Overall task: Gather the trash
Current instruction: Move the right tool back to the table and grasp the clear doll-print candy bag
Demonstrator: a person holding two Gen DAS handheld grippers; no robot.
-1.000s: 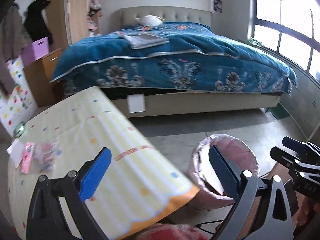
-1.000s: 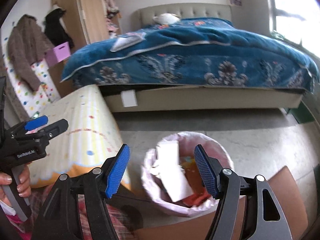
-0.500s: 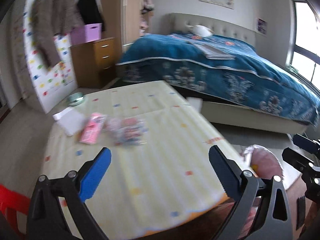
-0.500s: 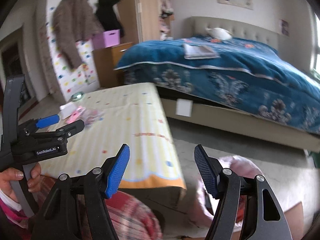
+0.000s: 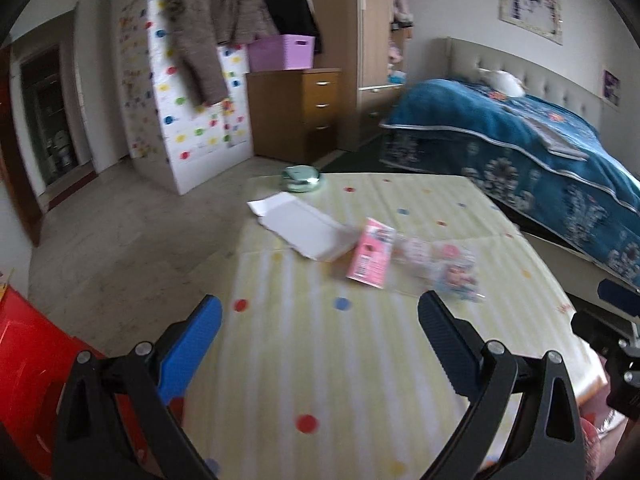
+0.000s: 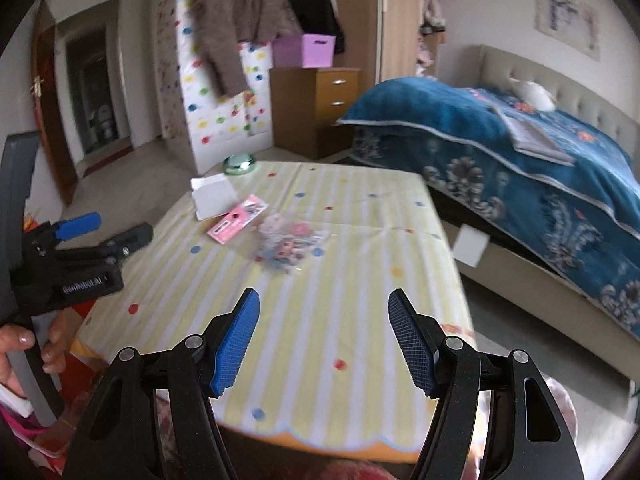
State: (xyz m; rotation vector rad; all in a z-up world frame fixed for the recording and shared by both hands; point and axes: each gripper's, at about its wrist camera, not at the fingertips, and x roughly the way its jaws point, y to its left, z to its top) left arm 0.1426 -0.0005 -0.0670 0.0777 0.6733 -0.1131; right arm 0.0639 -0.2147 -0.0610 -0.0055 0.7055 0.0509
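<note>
- The left tongs (image 5: 320, 320) are released, blue pads spread wide with nothing between them, hovering over the near part of the surface (image 5: 320, 360)
- The right tongs (image 6: 322, 320) are likewise released and bare, above the near edge of the same surface, which is draped in a yellow-and-white striped cloth with coloured dots
- In the right wrist view the left tongs show at the far left, held in a hand (image 6: 24, 356); white lettering on the black body reads roughly "GenRobot.AI", blurred
- In the left wrist view the right tongs poke in at the right edge
- The trash lies well beyond both tongs, towards the far-left part of the surface: a pink packet (image 5: 372, 254) with print too blurred to read, lying flat
- Just beside it, on the bed side, a crumpled clear wrapper (image 6: 290, 242) with pink and blue print, writing unreadable
- On the packet's other side, an opened white paper box (image 5: 306, 228), seemingly touching the packet
- At the far corner of the surface sits a round green tin (image 5: 301, 178)
- A pink-lined trash bin (image 6: 562, 404) is only partly visible at lower right of the right wrist view, below the surface edge
- Beyond: a bed (image 6: 520, 152) under a blue patterned cover, a wooden drawer chest (image 5: 296, 112) carrying a lilac box (image 5: 282, 52), and a brown coat (image 6: 236, 24) hanging against a dotted white panel
</note>
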